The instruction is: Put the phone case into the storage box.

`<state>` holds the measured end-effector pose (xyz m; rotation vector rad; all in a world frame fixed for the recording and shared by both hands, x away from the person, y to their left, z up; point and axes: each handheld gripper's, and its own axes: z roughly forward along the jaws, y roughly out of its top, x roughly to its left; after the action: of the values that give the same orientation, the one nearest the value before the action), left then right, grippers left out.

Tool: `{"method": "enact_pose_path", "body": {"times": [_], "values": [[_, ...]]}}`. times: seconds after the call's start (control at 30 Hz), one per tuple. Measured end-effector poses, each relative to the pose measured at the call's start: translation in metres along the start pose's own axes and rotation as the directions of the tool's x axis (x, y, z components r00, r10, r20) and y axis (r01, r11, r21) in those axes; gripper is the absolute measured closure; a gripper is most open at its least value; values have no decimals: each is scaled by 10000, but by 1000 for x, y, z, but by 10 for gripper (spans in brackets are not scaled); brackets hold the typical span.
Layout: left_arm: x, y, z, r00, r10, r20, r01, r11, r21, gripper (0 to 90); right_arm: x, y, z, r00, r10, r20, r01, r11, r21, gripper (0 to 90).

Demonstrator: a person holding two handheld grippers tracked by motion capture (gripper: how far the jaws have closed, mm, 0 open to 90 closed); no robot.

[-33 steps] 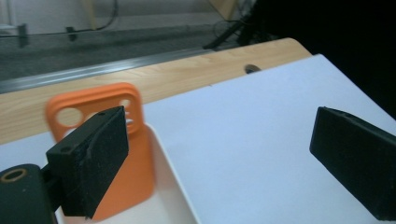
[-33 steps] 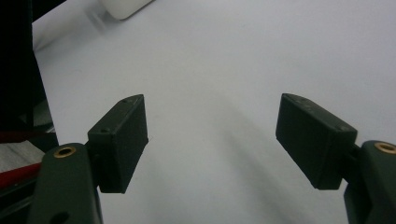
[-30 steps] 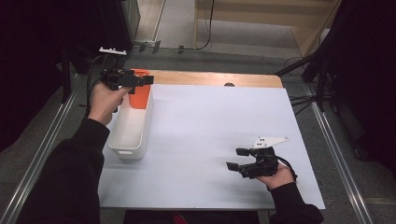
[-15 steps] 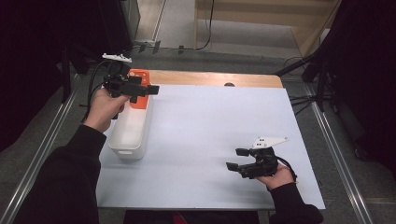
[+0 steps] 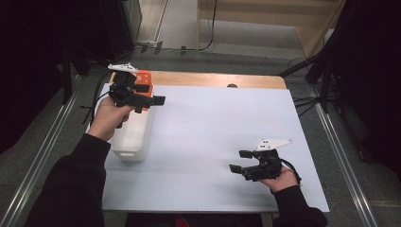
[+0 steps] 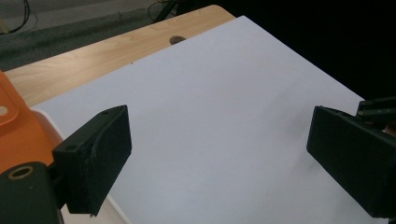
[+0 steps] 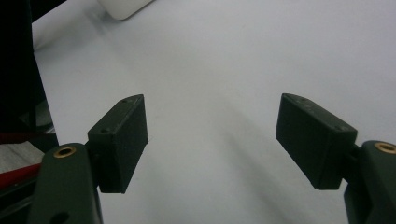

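No legible text, label or number anywhere (bin, paper and table included).

You work at a wooden bench (image 5: pixel 198 79) under a white sheet (image 5: pixel 213 142). Grey carpet floor (image 5: pixel 38 142), metal rails (image 5: pixel 340 156) left and right, black curtains (image 5: pixel 373 71) flanking, cables (image 5: pixel 208 45) far side.

We look along the right gripper (image 7: pixel 212 140); its two black jaws rise from 7 and 5 o'clock and stand wide apart with nothing between them. Each jaw ends in a flat rectangular pad (image 7: pixel 122 140), and a brass-ringed hole sits on each jaw body below the pads. Behind and between the jaws we see the bare white table top (image 7: pixel 224 60), with soft shadows running toward 5 o'clock. At 11 o'clock the rounded corner of a white bin (image 7: pixel 122 7) rests on the table. At 9 o'clock the table edge meets darkness; a red strip (image 7: pixel 18 172) shows at 8 o'clock.
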<state>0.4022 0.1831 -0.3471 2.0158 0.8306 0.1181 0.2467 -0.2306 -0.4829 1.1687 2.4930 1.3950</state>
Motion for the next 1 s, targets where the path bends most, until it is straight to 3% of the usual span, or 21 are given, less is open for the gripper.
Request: {"method": "enact_pose_path", "body": {"times": [0.2, 0.4, 0.73, 1.0], "values": [[-6, -8, 3, 9994, 91, 321, -90, 9999, -45, 68, 1, 0, 2, 10000, -41, 11, 41, 10000, 62, 237], [-11, -17, 4, 9993, 384, -46, -384, 9992, 123, 68, 2, 0, 2, 10000, -52, 21, 52, 10000, 77, 237], [-18, -32, 4, 9985, 430, 342, -431, 9991, 7, 68, 2, 1, 4, 10000, -9, 17, 9, 10000, 74, 237], [-25, -46, 2, 9979, 498, 402, -491, 9986, -169, 68, 0, 0, 3, 10000, 13, 48, -14, 10000, 58, 237]]}}
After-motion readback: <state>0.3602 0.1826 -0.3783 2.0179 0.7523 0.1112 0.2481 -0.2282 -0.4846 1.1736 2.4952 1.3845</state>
